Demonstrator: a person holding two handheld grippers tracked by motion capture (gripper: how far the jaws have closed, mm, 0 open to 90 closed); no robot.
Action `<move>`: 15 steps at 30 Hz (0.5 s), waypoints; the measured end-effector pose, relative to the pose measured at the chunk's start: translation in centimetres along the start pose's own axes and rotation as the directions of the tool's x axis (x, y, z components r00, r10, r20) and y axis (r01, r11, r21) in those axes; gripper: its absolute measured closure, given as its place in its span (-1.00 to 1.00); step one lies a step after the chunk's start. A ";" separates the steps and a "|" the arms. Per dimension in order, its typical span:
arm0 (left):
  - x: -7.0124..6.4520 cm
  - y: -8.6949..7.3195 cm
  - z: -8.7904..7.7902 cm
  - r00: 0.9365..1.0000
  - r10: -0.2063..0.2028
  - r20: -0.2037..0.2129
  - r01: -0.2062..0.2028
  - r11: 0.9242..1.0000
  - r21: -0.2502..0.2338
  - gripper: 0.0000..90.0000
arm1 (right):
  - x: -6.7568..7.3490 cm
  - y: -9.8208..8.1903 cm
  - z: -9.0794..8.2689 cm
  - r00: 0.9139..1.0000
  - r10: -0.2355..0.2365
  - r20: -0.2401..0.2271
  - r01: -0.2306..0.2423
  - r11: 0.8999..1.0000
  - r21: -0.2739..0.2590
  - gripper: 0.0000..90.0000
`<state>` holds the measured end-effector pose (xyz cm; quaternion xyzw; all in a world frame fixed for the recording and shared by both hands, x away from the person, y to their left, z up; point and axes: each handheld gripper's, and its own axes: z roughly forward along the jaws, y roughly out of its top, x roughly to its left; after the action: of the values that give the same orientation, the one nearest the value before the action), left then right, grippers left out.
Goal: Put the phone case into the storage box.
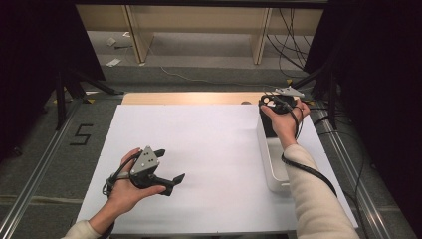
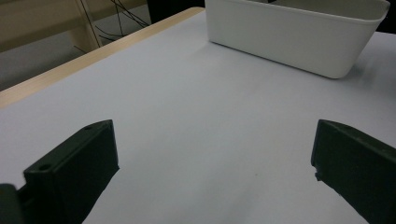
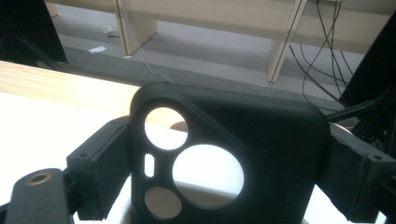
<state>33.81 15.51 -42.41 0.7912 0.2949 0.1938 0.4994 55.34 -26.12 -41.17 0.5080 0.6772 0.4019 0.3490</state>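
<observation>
At far right of table (image 1: 199,144), above far end of white bin (image 1: 271,164): right gripper (image 3: 224,154) pinches black phone case (image 3: 229,158) by its two sides. Case matte, rounded corners, camera cutouts — two round holes, one slot, one smaller hole. Cutout end toward gripper's left, long axis spanning jaw to jaw. Left gripper (image 1: 169,167) spread, empty, low over white sheet

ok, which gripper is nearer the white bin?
Right. The right gripper holds a black phone case over the bin's far end; the left gripper hangs open over the sheet, well to the bin's left.
</observation>
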 end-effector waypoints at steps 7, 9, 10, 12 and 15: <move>0.0 0.0 0.0 1.000 0.000 0.000 0.000 1.000 0.000 -1.00 | -0.1 0.0 0.2 1.000 0.002 0.002 -0.002 1.000 0.002 -0.70; 0.0 0.0 0.0 1.000 0.000 0.001 0.000 1.000 0.001 -1.00 | -0.1 0.0 0.2 1.000 0.002 0.005 -0.002 1.000 0.002 -0.71; 0.0 0.0 0.0 1.000 0.000 0.001 0.000 1.000 0.000 -1.00 | -0.1 0.0 0.2 1.000 0.001 0.006 -0.001 1.000 0.003 -0.71; 0.0 0.0 0.1 1.000 0.000 0.001 0.000 1.000 0.000 -1.00 | -0.2 -0.1 0.3 1.000 0.003 0.011 -0.003 1.000 0.003 -0.72; 0.0 0.0 0.0 1.000 -0.001 0.000 0.001 1.000 0.000 -1.00 | -0.3 -0.1 0.4 1.000 0.000 0.015 0.000 1.000 0.005 -0.73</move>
<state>33.83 15.48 -42.43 0.7911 0.2951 0.1935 0.4997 55.67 -26.36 -41.42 0.5120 0.6754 0.3965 0.3529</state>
